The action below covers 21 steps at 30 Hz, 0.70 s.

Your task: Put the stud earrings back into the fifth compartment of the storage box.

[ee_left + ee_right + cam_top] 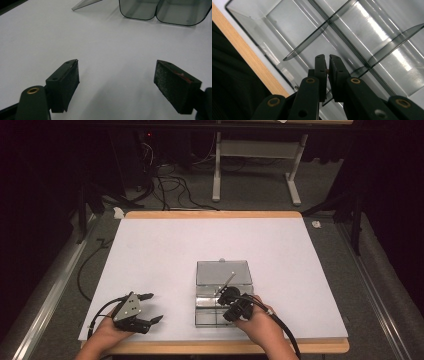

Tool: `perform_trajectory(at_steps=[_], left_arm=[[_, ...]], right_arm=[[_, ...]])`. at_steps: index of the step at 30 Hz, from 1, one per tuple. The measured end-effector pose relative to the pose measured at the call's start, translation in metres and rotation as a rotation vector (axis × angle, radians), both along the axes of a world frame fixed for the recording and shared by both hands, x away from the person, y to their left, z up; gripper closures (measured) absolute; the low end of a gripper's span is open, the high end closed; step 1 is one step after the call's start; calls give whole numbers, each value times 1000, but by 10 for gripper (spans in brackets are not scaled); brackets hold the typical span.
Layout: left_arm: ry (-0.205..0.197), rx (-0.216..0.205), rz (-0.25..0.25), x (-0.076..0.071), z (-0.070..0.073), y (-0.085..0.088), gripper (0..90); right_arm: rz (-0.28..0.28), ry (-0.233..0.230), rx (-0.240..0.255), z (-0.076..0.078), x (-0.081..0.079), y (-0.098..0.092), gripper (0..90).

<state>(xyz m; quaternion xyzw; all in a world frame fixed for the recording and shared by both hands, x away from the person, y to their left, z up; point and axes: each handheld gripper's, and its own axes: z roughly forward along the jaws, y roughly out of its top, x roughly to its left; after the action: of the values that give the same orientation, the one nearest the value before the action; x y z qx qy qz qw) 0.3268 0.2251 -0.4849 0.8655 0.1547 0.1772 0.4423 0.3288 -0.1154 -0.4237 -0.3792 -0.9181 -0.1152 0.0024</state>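
High view: clear compartment box (pixel 222 292) at lower centre of the white table (pixel 165 255), lid raised toward the back. Right gripper (pixel 231 306) over the box's near compartments, jaw tips lost in dark plastic; thin rod (pixel 229 281) slanting up from there, hard to identify. Left gripper (pixel 151 308) at lower left, jaws spread, nothing between.

Left gripper view: pads (pixel 67 82) wide apart over bare table; box cut off at the top edge.

Right gripper view: jaws pressed nearly together at lower centre above the dividers (pixel 329 23); tiny brownish speck between the pads, too small to name. Wooden table edge (pixel 249 57) at left.
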Motion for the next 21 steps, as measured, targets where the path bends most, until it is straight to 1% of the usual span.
perform_trajectory(at_steps=[1, 2, 3, 4, 7, 8, 11, 13, 15, 19, 21], left_arm=[[1, 0, 0, 0, 0, 0, 208], [6, -3, 1, 1, 0, 0, 208], [8, -4, 2, 1, 0, 1, 208], [7, -3, 2, 1, 0, 1, 208], [0, 0, -1, 0, 0, 0, 208], [3, -1, 0, 0, 0, 0, 208], [5, -1, 2, 1, 0, 0, 208], [0, 1, 1, 0, 0, 0, 208], [5, -1, 1, 0, 0, 0, 208], [1, 0, 2, 0, 0, 0, 208], [5, -1, 2, 1, 0, 0, 209]], right_arm=[[-4, 2, -1, -2, 0, 0, 860], [8, 6, -4, -4, 1, 0, 860], [21, 0, -11, -6, 2, -1, 860], [4, 12, -10, -8, 2, 0, 860], [14, 18, -17, -12, 4, 1, 860], [5, 23, -19, -12, 4, 1, 859], [18, 19, -24, -14, 4, 2, 859], [14, 20, -25, -15, 4, 1, 858], [8, 22, -27, -14, 3, 2, 856], [11, 21, -24, -14, 4, 2, 838], [12, 18, -25, -14, 4, 2, 825]])
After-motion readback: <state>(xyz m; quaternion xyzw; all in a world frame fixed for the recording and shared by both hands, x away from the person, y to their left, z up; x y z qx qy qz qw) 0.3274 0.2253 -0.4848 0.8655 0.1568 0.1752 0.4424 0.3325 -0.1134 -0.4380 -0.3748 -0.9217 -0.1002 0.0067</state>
